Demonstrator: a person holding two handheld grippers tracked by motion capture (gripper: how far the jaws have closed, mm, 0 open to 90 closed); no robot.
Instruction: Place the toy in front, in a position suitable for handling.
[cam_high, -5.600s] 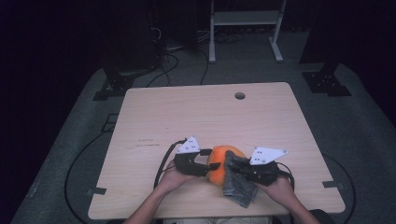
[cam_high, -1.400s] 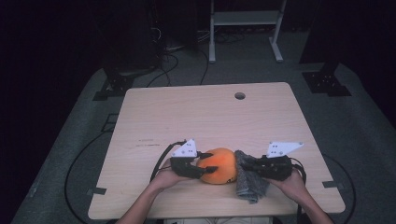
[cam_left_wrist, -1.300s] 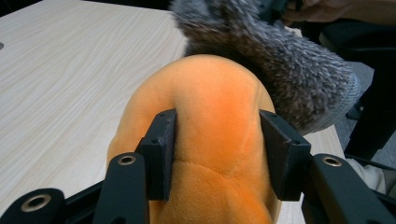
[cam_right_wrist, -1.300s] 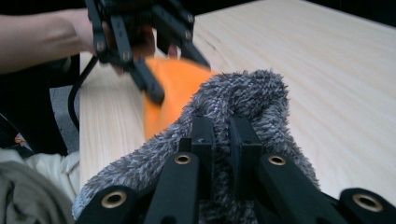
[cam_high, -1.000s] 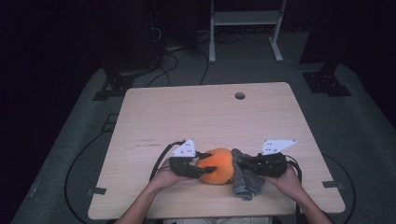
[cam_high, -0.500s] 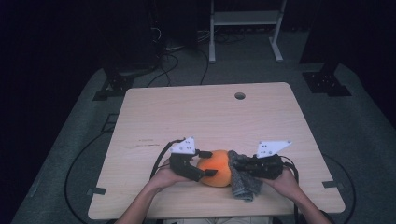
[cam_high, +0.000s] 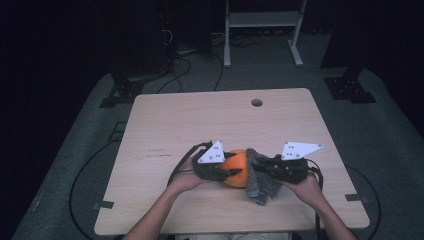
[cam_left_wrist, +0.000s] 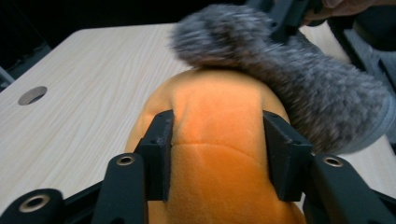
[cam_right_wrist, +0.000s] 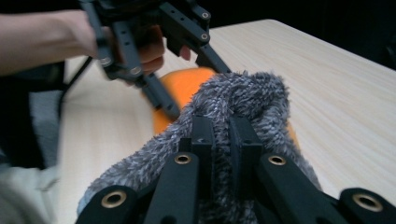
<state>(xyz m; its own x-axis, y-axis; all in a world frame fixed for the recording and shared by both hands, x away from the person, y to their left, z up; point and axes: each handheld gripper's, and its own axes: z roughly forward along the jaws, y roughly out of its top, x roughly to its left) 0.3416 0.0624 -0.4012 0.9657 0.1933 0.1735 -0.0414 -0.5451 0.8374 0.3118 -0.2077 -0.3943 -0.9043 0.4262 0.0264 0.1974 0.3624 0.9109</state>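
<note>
Near the wooden table's (cam_high: 165, 125) front edge: round orange plush ball (cam_left_wrist: 215, 140) squeezed between left gripper (cam_left_wrist: 217, 156) jaws, grey fuzzy cloth (cam_right_wrist: 243, 100) pinched in right gripper (cam_right_wrist: 219, 135). Both soft, light, yielding; best pinched at a fold.

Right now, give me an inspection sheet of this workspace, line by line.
Surface: wooden table, bare apart from the work; round hole near the far edge.
Job's things: orange plush and grey fuzzy cloth draped against it, near the front edge.
Clutter: nothing seen.
Grippers: left gripper has just been closing, jaws pressing the plush's sides; right gripper shut on the cloth.
Cables: one trails from each gripper; more lie on the floor behind the table.
Surroundings: dark room, grey floor mat, white frame at the back.
</note>
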